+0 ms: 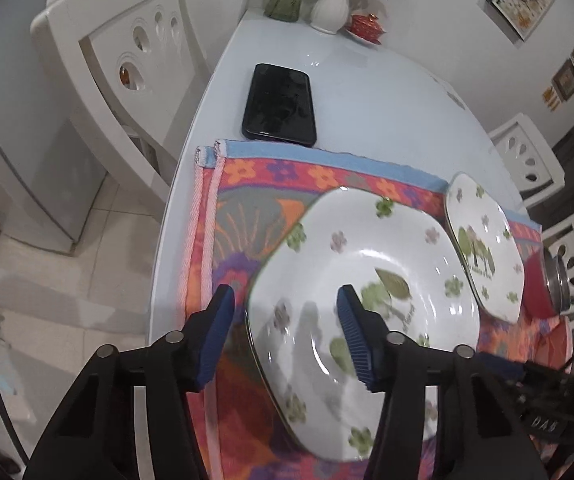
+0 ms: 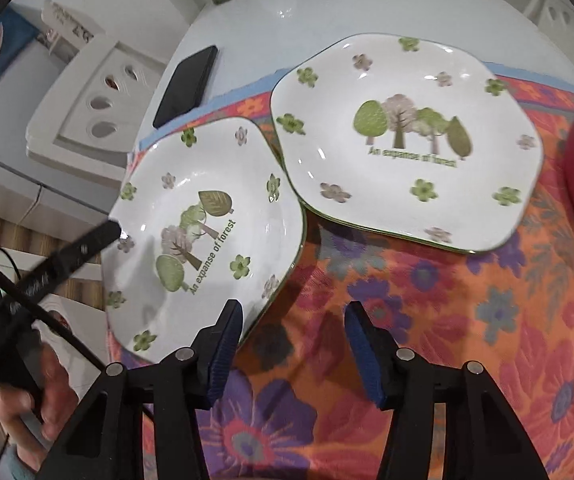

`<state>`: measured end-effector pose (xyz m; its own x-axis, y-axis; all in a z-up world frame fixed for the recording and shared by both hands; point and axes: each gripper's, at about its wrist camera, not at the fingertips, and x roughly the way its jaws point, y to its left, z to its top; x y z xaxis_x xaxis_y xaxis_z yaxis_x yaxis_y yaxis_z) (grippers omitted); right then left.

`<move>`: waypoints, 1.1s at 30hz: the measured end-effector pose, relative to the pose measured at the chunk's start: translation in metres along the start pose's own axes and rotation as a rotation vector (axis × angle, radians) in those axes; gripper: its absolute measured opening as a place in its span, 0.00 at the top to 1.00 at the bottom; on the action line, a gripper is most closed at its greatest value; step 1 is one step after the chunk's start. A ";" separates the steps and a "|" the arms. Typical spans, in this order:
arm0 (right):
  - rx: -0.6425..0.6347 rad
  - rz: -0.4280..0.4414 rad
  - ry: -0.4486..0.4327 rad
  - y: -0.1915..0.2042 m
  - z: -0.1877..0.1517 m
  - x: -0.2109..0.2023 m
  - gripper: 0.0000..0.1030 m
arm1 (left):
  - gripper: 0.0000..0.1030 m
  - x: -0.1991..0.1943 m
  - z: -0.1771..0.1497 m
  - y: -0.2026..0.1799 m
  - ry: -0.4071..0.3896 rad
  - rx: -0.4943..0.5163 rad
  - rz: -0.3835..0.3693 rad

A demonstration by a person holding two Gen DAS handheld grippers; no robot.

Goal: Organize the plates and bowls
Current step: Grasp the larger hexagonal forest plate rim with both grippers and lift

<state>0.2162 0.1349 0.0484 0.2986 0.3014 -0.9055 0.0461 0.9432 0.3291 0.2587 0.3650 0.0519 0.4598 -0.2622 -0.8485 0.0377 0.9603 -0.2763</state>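
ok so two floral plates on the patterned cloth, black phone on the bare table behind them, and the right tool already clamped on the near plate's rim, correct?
Not quite. The right tool is open and holds nothing; the right wrist view shows its pads over the cloth, beside the near plate. The rest stands: two plates, the far plate included, on the cloth, with the phone on the table.

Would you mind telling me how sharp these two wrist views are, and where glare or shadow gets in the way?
Left wrist view: the near plate is motion-smeared, its print unreadable; finger shadows fall across its bowl; ceiling light glares off the glossy table; strong fisheye bending at the edges. Right wrist view: sharper, the lettering on both plates is readable with slight blur; small highlights dot their rims; dark shadow lies on the floral cloth.
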 end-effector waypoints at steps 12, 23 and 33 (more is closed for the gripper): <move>-0.114 -0.024 -0.007 0.025 0.009 0.026 0.69 | 0.62 0.027 0.003 0.007 0.039 0.003 -0.085; -0.228 -0.003 -0.050 0.025 0.005 0.024 0.68 | 0.62 0.027 -0.003 -0.008 0.011 0.113 -0.016; -0.331 0.044 -0.031 0.033 -0.016 0.014 0.68 | 0.62 0.016 -0.020 0.003 0.023 0.059 -0.029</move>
<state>0.2061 0.1724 0.0424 0.3223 0.3434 -0.8822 -0.2783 0.9251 0.2584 0.2483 0.3621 0.0283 0.4376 -0.2916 -0.8506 0.1032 0.9560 -0.2746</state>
